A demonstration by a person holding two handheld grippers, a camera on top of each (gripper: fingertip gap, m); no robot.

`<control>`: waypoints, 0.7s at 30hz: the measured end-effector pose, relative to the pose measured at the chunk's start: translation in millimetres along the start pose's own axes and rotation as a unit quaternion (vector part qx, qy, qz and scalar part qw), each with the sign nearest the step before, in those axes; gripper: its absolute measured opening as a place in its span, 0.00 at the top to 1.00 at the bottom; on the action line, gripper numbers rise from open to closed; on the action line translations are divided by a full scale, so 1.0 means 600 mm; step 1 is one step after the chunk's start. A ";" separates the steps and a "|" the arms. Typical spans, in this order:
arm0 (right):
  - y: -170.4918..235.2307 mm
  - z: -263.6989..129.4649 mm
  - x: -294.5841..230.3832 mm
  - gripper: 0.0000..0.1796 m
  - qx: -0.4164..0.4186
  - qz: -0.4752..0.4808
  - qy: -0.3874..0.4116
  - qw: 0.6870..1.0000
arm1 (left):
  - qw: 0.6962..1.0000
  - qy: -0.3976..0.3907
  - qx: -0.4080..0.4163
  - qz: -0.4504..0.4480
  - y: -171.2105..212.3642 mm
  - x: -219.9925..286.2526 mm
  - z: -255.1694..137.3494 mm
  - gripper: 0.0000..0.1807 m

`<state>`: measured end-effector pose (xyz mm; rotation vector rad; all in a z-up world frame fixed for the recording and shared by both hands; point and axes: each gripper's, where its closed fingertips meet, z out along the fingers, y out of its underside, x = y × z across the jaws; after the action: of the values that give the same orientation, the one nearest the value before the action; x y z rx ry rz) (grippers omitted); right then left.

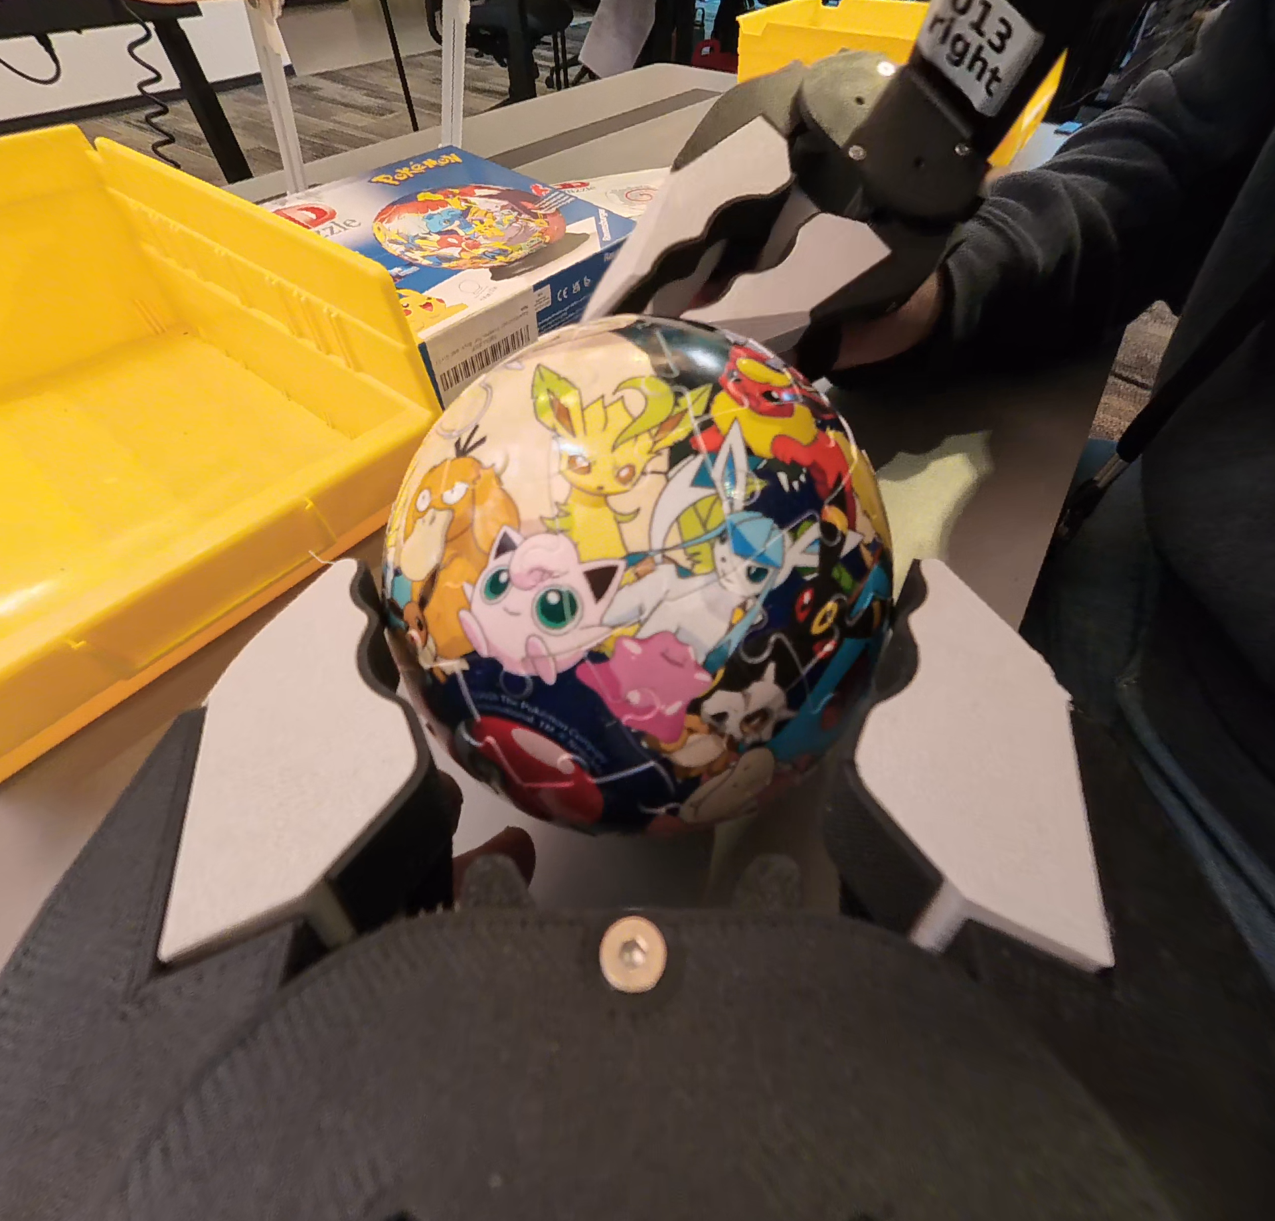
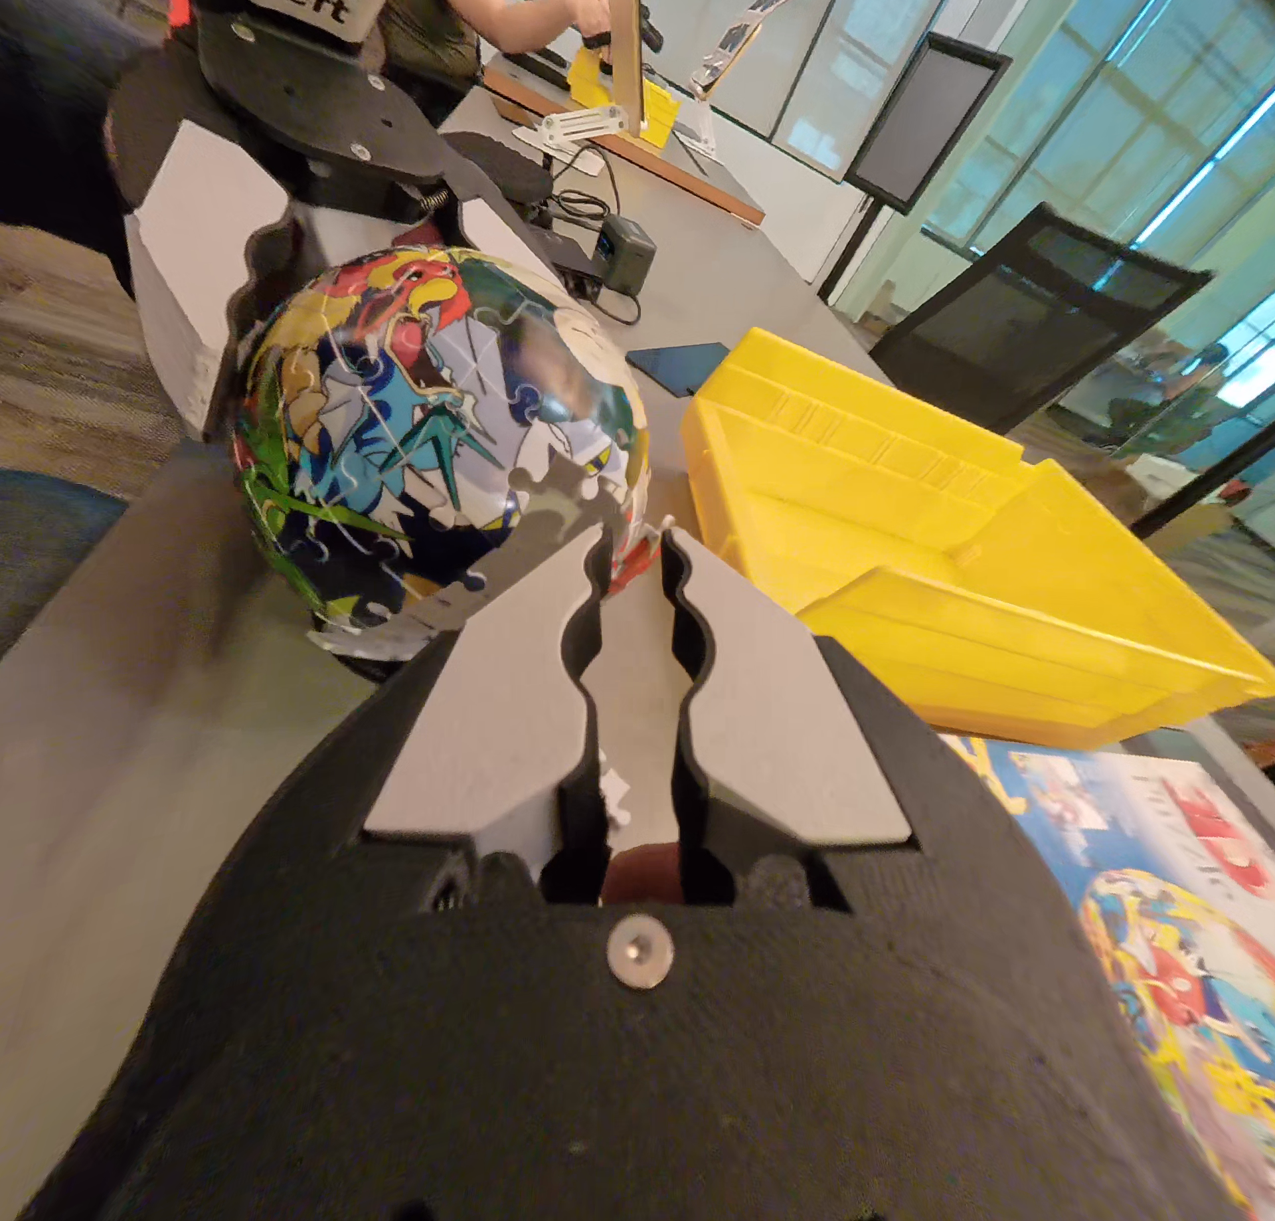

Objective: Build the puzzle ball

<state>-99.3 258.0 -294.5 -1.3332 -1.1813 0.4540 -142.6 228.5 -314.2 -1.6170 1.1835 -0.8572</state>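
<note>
Your left gripper [image 1: 638, 587] has its fingers spread wide around the ball [image 1: 638, 580], one finger [image 1: 303, 725] on each side at its widest girth, black inner edges touching the surface. The ball sits between the finger tips, not deep toward the palm. The right wrist view shows the same hold from the far side: left gripper [image 2: 386, 332] behind the ball [image 2: 435, 442], the underside of the ball close to the desk [image 2: 138, 739]; contact with the desk cannot be told.

A gap in the ball's shell, shaped like a missing piece, shows on its lower right in the right wrist view.

Your right gripper [image 2: 635, 546] has its fingers narrow, a slim slot between them. A small red-and-white piece [image 2: 638, 556] sits at the tips, just beside that gap; whether the fingers clamp it cannot be told. In the left wrist view the right gripper [image 1: 697, 322] sits at the ball's far upper edge, tips touching or just short of it.

A yellow bin [image 1: 172, 429] stands to the left of the ball, near it. The puzzle box [image 1: 476, 235] lies beyond the ball, beside the bin. A white piece [image 2: 616, 798] lies on the desk under the right fingers.
</note>
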 end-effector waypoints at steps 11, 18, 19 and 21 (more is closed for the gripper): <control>0.002 0.001 -0.016 0.99 0.000 0.036 -0.040 0.999 | 1.000 0.000 0.002 -0.001 0.000 0.000 0.000 0.25; 0.001 -0.003 -0.018 0.99 0.004 0.047 -0.047 0.998 | 1.000 -0.002 0.003 -0.001 0.000 -0.001 0.000 0.25; 0.001 -0.003 -0.018 0.99 0.004 0.050 -0.049 0.998 | 1.000 -0.002 0.004 -0.001 0.000 -0.001 0.000 0.25; 0.000 -0.005 -0.020 0.99 0.004 0.049 -0.056 0.997 | 1.000 0.000 0.005 0.000 0.000 0.000 -0.001 0.25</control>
<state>-101.6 246.7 -298.5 -1.3780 -1.2075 0.6113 -142.9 228.5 -314.0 -1.6090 1.1780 -0.8610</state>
